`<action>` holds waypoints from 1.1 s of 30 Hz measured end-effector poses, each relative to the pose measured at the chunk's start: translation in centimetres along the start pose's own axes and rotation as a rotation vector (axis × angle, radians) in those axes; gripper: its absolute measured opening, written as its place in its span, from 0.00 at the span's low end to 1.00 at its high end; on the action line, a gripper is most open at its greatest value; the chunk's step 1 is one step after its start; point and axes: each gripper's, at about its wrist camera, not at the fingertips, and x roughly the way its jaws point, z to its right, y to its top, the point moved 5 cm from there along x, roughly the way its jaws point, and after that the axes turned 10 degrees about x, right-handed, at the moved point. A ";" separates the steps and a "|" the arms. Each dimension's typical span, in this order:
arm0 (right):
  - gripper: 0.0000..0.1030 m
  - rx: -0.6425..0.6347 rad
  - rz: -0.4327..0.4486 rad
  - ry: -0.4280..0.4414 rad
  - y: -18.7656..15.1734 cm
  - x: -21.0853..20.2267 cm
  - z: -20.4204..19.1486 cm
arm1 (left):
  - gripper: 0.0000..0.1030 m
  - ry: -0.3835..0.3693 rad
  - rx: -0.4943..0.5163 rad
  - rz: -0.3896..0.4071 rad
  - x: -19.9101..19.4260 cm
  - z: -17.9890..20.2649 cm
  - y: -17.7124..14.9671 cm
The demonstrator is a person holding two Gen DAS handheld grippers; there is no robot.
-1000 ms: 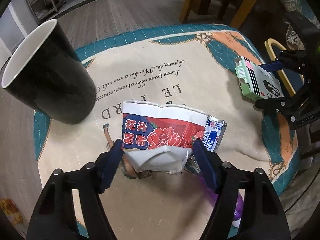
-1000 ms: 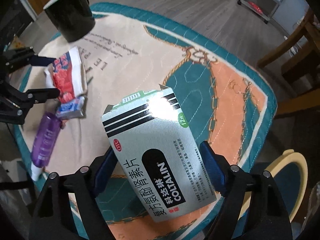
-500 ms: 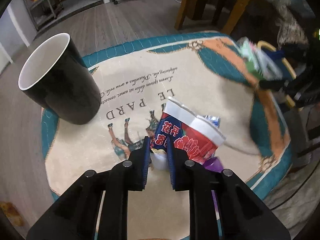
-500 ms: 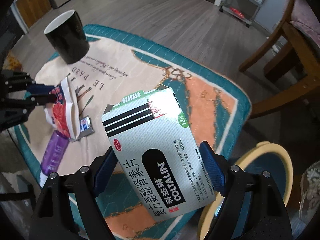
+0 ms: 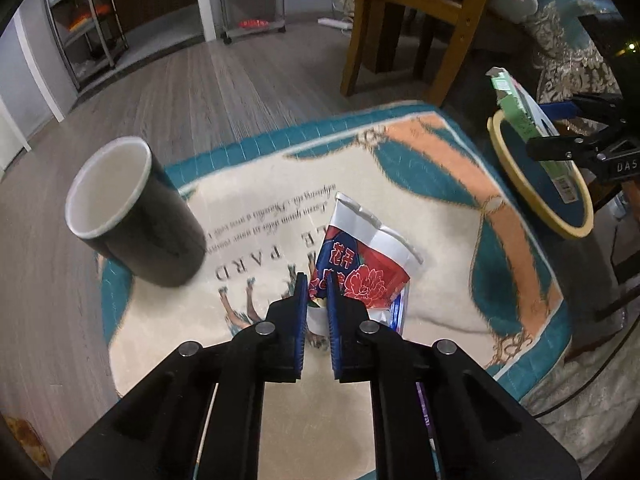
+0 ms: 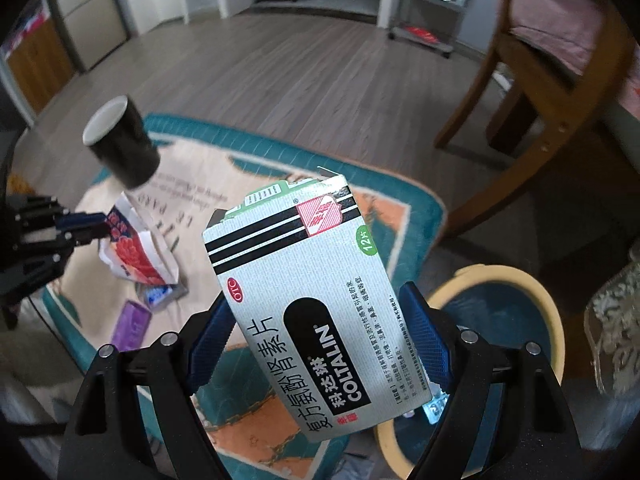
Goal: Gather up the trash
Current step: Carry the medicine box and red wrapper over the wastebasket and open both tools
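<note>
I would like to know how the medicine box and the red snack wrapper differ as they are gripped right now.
The medicine box is rigid and flat-sided; the red snack wrapper is crumpled and torn open. The right gripper spans the box with wide jaws; the left gripper pinches the wrapper's edge nearly closed. Both are held.

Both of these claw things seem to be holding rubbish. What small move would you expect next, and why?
Probably the right gripper carries the medicine box over the yellow-rimmed bin and lets go: the box is clamped and the bin lies just beside it. The left gripper, whose jaws have just closed on the red wrapper, could follow.
</note>
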 end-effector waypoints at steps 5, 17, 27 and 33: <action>0.79 0.089 0.044 -0.018 -0.3 -2.3 2.5 | 0.09 0.001 -0.016 0.088 -2.3 0.3 2.3; 0.79 0.382 0.049 -0.172 -4.1 -4.2 14.7 | 0.09 -0.093 0.125 0.206 -3.3 9.8 9.9; 0.80 0.723 0.017 -0.134 -8.8 -3.1 24.9 | 0.09 -0.246 0.224 0.171 1.5 22.1 17.1; 0.87 0.716 0.034 -0.111 -8.7 -3.3 25.5 | 0.25 -0.267 0.257 0.126 3.8 25.5 17.6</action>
